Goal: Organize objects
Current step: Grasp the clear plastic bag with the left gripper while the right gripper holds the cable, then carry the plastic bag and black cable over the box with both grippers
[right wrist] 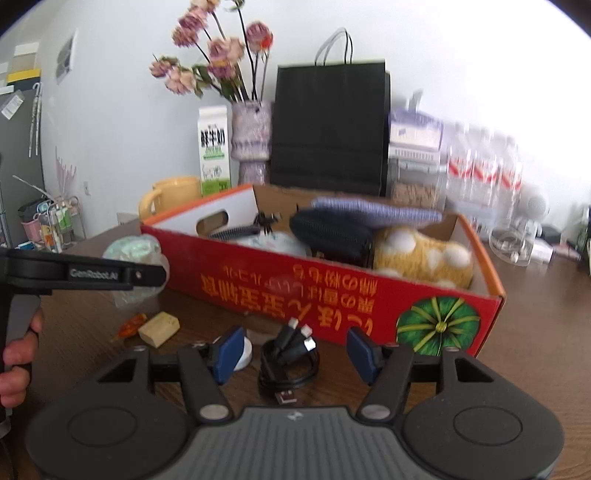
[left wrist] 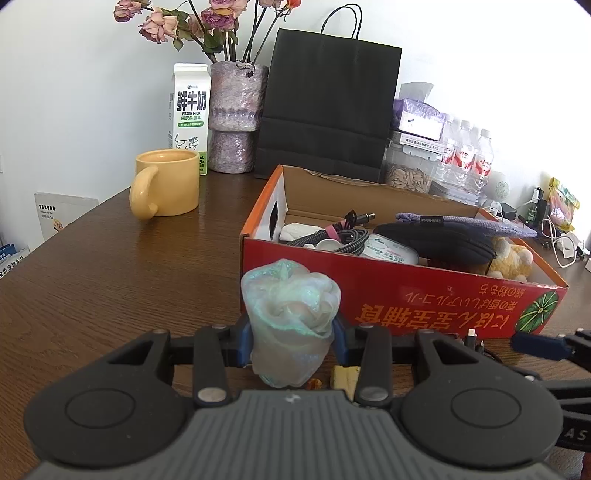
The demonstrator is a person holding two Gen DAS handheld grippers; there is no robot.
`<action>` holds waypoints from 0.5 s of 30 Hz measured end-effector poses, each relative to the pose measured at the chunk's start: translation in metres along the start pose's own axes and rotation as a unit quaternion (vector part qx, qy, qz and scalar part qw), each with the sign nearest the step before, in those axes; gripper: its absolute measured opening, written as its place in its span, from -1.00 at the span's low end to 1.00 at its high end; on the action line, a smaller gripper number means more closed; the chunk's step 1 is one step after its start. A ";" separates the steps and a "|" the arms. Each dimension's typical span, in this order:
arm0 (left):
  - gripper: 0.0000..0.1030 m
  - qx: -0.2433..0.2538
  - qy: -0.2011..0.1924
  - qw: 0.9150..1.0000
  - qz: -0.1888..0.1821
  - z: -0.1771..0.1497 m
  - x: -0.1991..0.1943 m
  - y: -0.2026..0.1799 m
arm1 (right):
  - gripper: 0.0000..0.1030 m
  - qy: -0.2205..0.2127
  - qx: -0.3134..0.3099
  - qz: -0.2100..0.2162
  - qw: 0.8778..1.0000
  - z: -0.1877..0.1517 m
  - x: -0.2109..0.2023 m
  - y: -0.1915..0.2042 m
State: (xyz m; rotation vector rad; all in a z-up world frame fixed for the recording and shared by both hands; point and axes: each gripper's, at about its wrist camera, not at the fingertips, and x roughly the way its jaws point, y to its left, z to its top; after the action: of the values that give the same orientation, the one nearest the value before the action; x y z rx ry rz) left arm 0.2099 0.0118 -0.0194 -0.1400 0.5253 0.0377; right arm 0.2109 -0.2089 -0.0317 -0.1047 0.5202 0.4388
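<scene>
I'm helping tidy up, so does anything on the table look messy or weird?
Yes. A coiled black cable, a pale soap-like block and an orange wrapped candy lie loose on the table outside the red box. The flowers in the vase look wilted.

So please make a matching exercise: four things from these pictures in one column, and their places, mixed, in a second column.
Things:
1. glittery bundle
2. black cable
3. yellow plush
4. mug

Places:
A. inside the red box
B. beside the milk carton
C. between the left gripper's pads
D. on the table, in front of the open right gripper

Pairs: 1-C, 2-D, 3-A, 4-B
</scene>
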 end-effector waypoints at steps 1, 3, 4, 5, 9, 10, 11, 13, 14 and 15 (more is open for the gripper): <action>-0.19 0.000 0.000 1.000 0.000 0.000 0.000 0.000 | 0.15 0.017 0.009 0.004 1.000 0.000 0.005 -0.003; -0.19 0.000 0.000 1.000 -0.001 0.000 0.000 0.000 | -0.06 0.051 0.033 0.019 0.998 -0.001 0.016 -0.010; -0.19 0.000 0.000 1.000 -0.003 0.000 0.000 0.000 | -0.31 0.050 0.041 0.024 0.998 -0.002 0.016 -0.011; -0.19 0.000 -0.001 1.000 -0.004 0.000 -0.001 0.000 | -0.31 0.046 0.045 0.031 0.997 -0.003 0.014 -0.012; -0.19 -0.001 -0.006 1.000 -0.008 -0.001 -0.004 0.001 | -0.32 0.024 0.029 0.030 0.999 -0.005 0.007 -0.006; -0.19 -0.001 -0.008 1.000 -0.008 -0.001 -0.005 0.001 | -0.32 0.013 0.025 0.028 0.999 -0.005 0.003 -0.004; -0.19 -0.002 -0.011 1.000 -0.009 -0.001 -0.006 0.002 | -0.32 0.002 0.022 0.027 0.999 -0.005 -0.001 -0.003; -0.19 -0.004 -0.022 1.000 -0.010 -0.001 -0.011 0.002 | -0.32 -0.019 0.014 0.021 1.000 -0.007 -0.008 0.000; -0.19 -0.003 -0.026 1.000 -0.009 0.000 -0.014 0.002 | -0.32 -0.027 0.012 0.021 0.999 -0.007 -0.011 0.001; -0.19 -0.002 -0.028 1.000 -0.009 0.000 -0.017 0.002 | -0.32 -0.035 0.010 0.024 0.999 -0.006 -0.015 0.002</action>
State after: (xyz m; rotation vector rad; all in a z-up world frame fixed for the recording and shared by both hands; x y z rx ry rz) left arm 0.1954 0.0141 -0.0112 -0.1479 0.4678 0.0246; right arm 0.1956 -0.2136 -0.0296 -0.0574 0.4580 0.4818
